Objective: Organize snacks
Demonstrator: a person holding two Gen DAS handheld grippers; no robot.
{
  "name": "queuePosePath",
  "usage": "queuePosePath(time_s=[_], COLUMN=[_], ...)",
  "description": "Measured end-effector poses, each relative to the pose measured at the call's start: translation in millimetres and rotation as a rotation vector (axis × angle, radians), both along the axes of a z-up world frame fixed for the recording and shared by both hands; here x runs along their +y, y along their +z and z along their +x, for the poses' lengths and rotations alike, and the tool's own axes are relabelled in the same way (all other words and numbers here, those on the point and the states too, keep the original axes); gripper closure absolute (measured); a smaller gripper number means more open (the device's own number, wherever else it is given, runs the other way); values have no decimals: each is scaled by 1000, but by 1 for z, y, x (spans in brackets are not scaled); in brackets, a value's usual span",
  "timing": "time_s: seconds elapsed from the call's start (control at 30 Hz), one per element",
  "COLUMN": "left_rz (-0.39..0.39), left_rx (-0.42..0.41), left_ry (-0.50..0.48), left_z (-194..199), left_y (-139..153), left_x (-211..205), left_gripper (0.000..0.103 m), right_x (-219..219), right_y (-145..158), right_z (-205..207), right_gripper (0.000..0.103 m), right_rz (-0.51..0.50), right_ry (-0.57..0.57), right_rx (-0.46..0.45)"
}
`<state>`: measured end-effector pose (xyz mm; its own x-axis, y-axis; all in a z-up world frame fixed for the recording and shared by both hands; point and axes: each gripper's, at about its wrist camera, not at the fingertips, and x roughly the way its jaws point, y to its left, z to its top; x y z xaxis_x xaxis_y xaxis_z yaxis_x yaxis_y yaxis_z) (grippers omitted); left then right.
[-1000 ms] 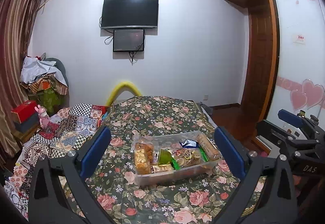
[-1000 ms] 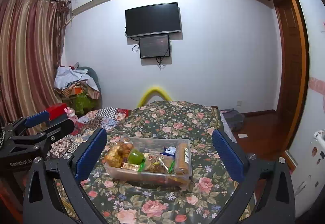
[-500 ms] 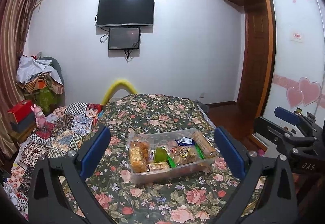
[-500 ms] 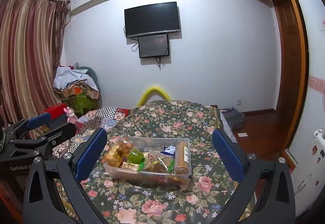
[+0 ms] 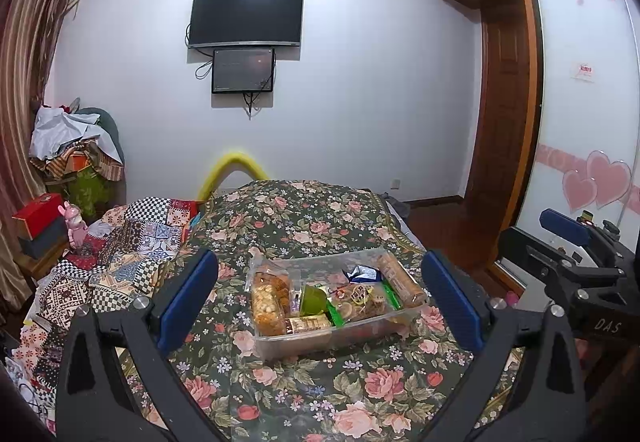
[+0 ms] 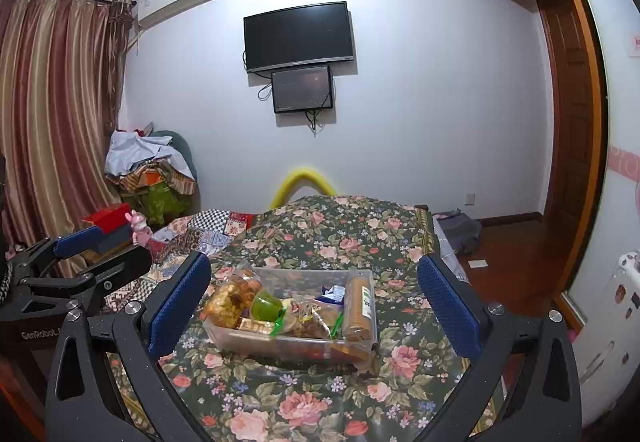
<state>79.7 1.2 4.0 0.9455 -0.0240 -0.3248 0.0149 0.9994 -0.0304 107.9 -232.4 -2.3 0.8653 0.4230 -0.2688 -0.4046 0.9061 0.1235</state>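
Both views have slid slightly against the room since a second ago; clear plastic snack box (image 5: 332, 338) unmoved on the floral bedspread (image 5: 304, 226). My left hand-held gripper (image 5: 320, 302) and right hand-held gripper (image 6: 314, 300) gape wide, holding nothing. Box at 12 o'clock, packets all inside; sorting looks finished or unstarted. Wall television (image 6: 299, 35) beyond, striped curtains (image 6: 52, 113) at 9 o'clock.

left gripper (image 5: 320, 296) has swung slightly right, shifting the snack box (image 5: 304, 342) leftward in its view.
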Motion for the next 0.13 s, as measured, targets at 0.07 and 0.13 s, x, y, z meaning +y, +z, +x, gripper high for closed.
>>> queuePosePath(time_s=[0.07, 0.13], left_rz=[-1, -2], left_rx=[4, 7], left_ry=[-6, -6], left_z=[1, 1], left_y=[-1, -1], left_x=[0, 0], left_gripper=[0, 0], right_x=[0, 0], right_y=[-1, -1], right_z=[2, 2], right_gripper=[0, 0], right_rz=[0, -1], right_ry=[-1, -1], right_rx=[3, 6])
